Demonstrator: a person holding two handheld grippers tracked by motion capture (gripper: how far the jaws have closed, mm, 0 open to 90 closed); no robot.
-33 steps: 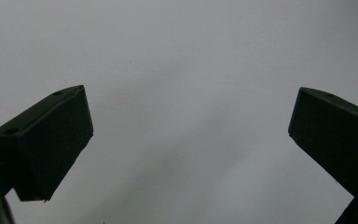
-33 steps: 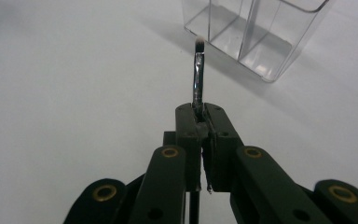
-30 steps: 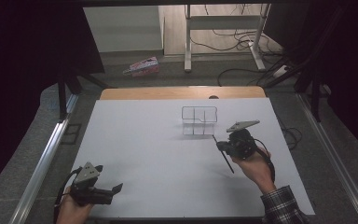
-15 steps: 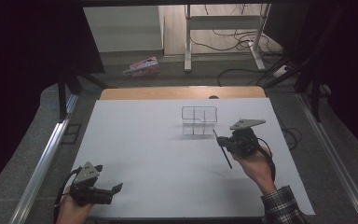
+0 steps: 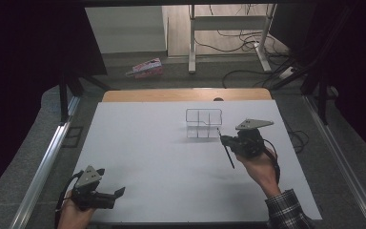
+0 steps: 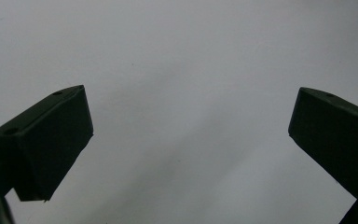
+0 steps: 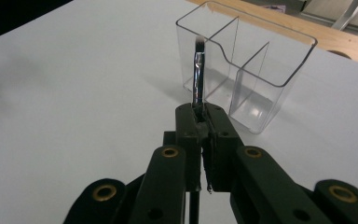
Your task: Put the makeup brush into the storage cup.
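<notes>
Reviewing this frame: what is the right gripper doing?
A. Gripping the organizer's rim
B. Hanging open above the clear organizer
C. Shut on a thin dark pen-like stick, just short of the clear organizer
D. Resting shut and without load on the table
C: the right gripper has its jaws pressed together on the thin stick, whose upper end points at the clear organizer standing on the white table.

white table [image 5: 162, 157], pink packet [image 5: 145, 68], floor cables [image 5: 248, 38]

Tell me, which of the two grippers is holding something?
The right gripper: its jaws are clamped on a thin dark pen near the clear organizer. The left gripper stands open over bare table.
</notes>
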